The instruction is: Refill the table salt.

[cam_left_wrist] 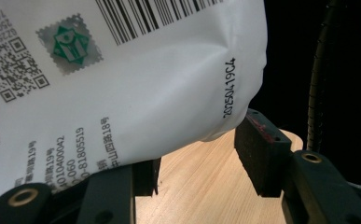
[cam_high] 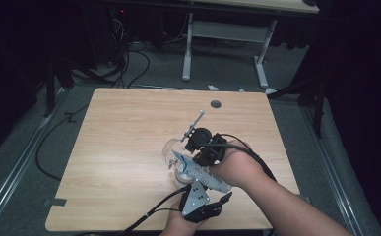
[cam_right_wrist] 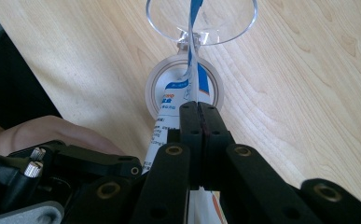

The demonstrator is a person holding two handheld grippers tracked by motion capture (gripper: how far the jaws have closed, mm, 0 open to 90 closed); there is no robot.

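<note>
Right gripper is clamped tight on the thin edge of a white-and-blue pouch, jaws pressed flat together with the film pinched between them, apparently so the pouch hangs edge-on and its top can be steered. Just beyond that grip, the pouch's edge runs up over a clear glass, so the pouch looks held to pour or tip into it; a round white ring sits on the table directly behind the pouch, on the near side of the glass. Left gripper stands part open at the bottom corner of the pouch: the corner sits between the jaws, one pad tucked under it, the other pad showing a gap, so no firm grip there, more a support from below. From above, both grippers crowd the near side of the glass, left gripper closest to the table's near edge.
</note>
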